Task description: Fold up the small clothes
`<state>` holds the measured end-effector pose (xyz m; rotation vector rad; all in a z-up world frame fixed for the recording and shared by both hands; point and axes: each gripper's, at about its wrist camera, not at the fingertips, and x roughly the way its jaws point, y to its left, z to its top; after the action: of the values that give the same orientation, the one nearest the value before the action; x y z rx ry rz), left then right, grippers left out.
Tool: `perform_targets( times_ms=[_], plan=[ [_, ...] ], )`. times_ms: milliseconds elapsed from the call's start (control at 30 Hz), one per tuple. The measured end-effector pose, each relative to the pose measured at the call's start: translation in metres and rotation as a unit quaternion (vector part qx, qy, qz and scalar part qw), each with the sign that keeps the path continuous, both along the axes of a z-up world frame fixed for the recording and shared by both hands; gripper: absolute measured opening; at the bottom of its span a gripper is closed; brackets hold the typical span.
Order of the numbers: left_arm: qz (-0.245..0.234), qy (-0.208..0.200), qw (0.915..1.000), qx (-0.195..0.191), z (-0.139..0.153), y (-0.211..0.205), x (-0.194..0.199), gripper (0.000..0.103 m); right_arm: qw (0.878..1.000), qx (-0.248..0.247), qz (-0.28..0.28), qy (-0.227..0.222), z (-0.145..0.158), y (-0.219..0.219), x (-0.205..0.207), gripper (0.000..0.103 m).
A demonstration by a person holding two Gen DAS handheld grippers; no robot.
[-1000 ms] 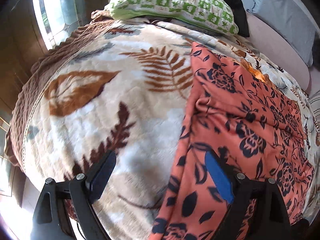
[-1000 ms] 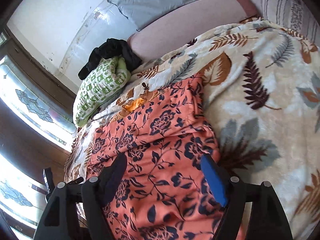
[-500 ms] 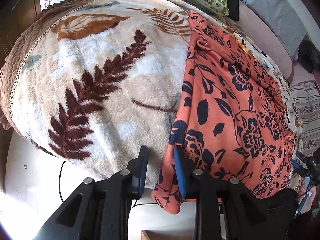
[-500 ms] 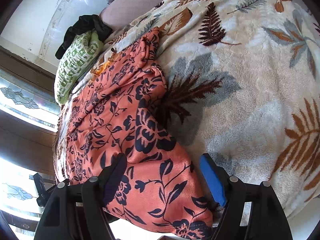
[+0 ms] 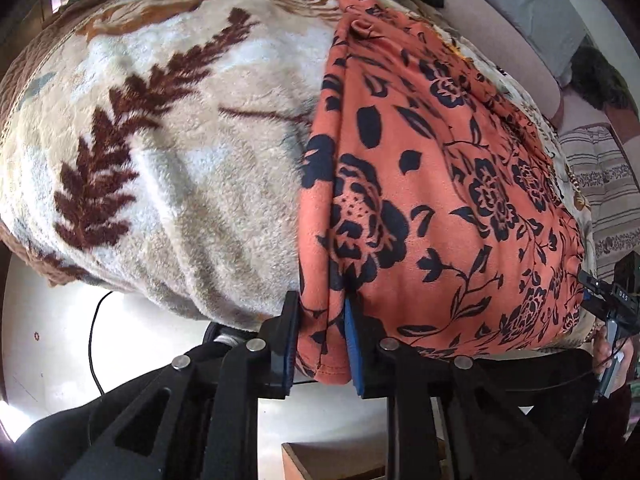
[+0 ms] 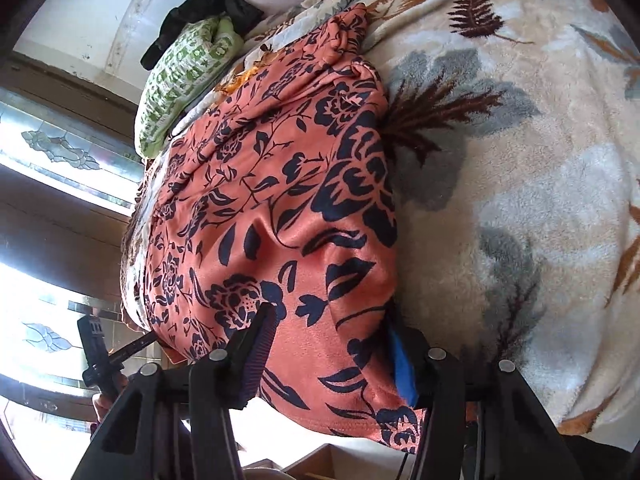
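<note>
An orange flowered cloth [image 5: 432,184] lies on a fuzzy leaf blanket [image 5: 172,152] on the bed, its near edge hanging over the side. The left tongs [image 5: 320,344] pinch one near corner of it. The right tongs [image 6: 332,352] are closing around the other near corner, pads not clearly pressing yet.

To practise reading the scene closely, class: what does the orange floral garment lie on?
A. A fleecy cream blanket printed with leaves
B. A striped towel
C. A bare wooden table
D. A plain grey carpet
A: the orange floral garment is spread over a fleecy cream blanket printed with brown and grey leaves, which shows on the open side of the garment in each wrist view.
</note>
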<state>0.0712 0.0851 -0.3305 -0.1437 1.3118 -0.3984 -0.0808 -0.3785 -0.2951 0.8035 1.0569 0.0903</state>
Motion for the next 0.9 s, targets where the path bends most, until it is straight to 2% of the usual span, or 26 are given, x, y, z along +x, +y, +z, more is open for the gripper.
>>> perform_targets(
  times_ms=[67, 133, 200, 233, 267, 300, 333, 367, 400, 433, 533, 667, 800, 833, 900],
  plan=[
    [0.024, 0.026, 0.9993, 0.014, -0.011, 0.005, -0.002, 0.06, 1.0, 0.0, -0.001, -0.002, -0.001, 0.001, -0.002, 0.057],
    [0.032, 0.033, 0.998, 0.042, -0.023, 0.005, -0.006, 0.069, 1.0, -0.005, 0.0, -0.002, 0.0, 0.004, -0.003, 0.057],
    [0.012, 0.045, 0.9979, 0.045, -0.033, -0.004, -0.008, 0.066, 1.0, -0.012, 0.005, -0.002, -0.001, 0.008, -0.005, 0.057],
    [0.002, 0.044, 0.9984, 0.037, -0.034, -0.01, -0.009, 0.051, 1.0, -0.02, 0.007, -0.004, 0.0, 0.01, -0.005, 0.057],
    [-0.012, 0.044, 0.9985, 0.029, -0.035, -0.017, -0.01, 0.03, 1.0, -0.029, 0.009, -0.004, 0.001, 0.014, -0.005, 0.057],
    [-0.023, 0.044, 0.9983, 0.028, -0.036, -0.023, -0.012, 0.023, 0.999, -0.04, 0.012, -0.004, 0.002, 0.017, -0.005, 0.055],
    [-0.032, 0.039, 0.9982, 0.033, -0.036, -0.028, -0.015, 0.012, 0.998, -0.056, 0.015, -0.001, 0.004, 0.02, -0.005, 0.041],
    [-0.038, 0.031, 0.9981, 0.038, -0.034, -0.033, -0.018, 0.01, 0.997, -0.079, 0.023, 0.009, 0.005, 0.025, -0.003, 0.031],
    [-0.041, 0.024, 0.9979, 0.045, -0.032, -0.035, -0.02, 0.009, 0.994, -0.104, 0.035, 0.019, 0.007, 0.032, -0.001, 0.018],
    [-0.041, 0.023, 0.9979, 0.045, -0.03, -0.035, -0.022, 0.009, 0.992, -0.12, 0.044, 0.021, 0.01, 0.036, -0.002, 0.014],
    [-0.031, 0.024, 0.9986, 0.034, -0.023, -0.04, -0.022, 0.009, 0.99, -0.133, 0.049, 0.01, 0.024, 0.042, -0.006, 0.012],
    [-0.041, 0.002, 0.9991, 0.002, 0.0, -0.033, -0.024, 0.009, 0.995, -0.084, 0.02, -0.054, 0.051, 0.028, -0.016, 0.01],
    [-0.055, 0.004, 0.9983, 0.021, 0.005, -0.038, -0.023, 0.01, 0.996, -0.078, 0.02, -0.034, 0.048, 0.022, -0.011, 0.01],
    [-0.054, 0.015, 0.9981, 0.026, -0.001, -0.038, -0.019, 0.015, 0.997, -0.074, 0.022, -0.023, 0.042, 0.022, -0.01, 0.011],
    [-0.035, 0.036, 0.9979, 0.041, -0.012, -0.032, -0.01, 0.039, 0.998, -0.061, 0.021, 0.0, 0.028, 0.023, -0.008, 0.014]
  ],
)
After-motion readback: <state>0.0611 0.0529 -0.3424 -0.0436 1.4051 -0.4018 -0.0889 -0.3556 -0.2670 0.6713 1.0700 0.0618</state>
